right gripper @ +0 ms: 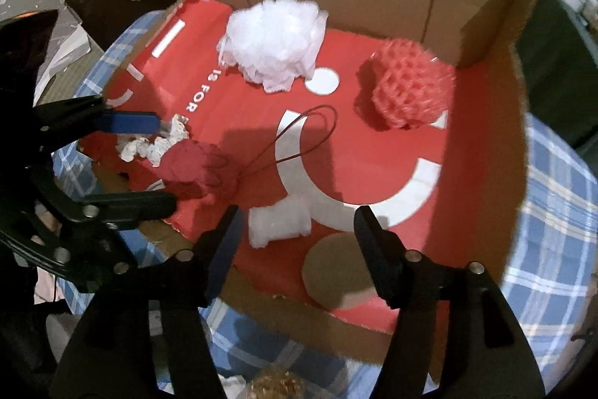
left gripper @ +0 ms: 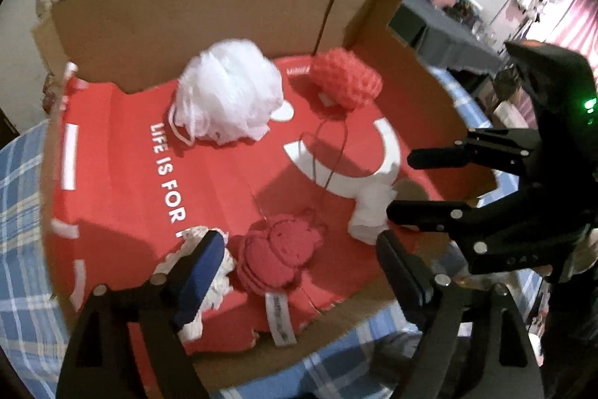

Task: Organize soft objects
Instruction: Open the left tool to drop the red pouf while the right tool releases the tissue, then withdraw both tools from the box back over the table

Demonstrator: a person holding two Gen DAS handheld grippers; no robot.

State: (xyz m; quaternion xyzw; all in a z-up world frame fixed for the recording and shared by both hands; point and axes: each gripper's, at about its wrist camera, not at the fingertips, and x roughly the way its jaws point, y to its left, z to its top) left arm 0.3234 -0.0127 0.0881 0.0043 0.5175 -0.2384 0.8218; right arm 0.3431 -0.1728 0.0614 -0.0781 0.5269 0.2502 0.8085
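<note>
An open cardboard box [left gripper: 209,6] with a red floor holds a white mesh sponge [left gripper: 228,96] at the back. Beside the sponge sits a red mesh puff [left gripper: 347,81]. Nearer lie a red knitted pad [left gripper: 273,257], a white lace scrap [right gripper: 157,144] and a small white bundle [right gripper: 280,223]. The left gripper [left gripper: 299,260] hangs wide open over the pad, holding nothing. The right gripper [right gripper: 295,242] is wide open near the bundle. A blue checked cloth [right gripper: 553,212] lies under the box.

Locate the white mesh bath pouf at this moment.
The white mesh pouf sits on the red printed cardboard near the brown back wall, left of the red mesh pouf in both views, untouched.
</note>
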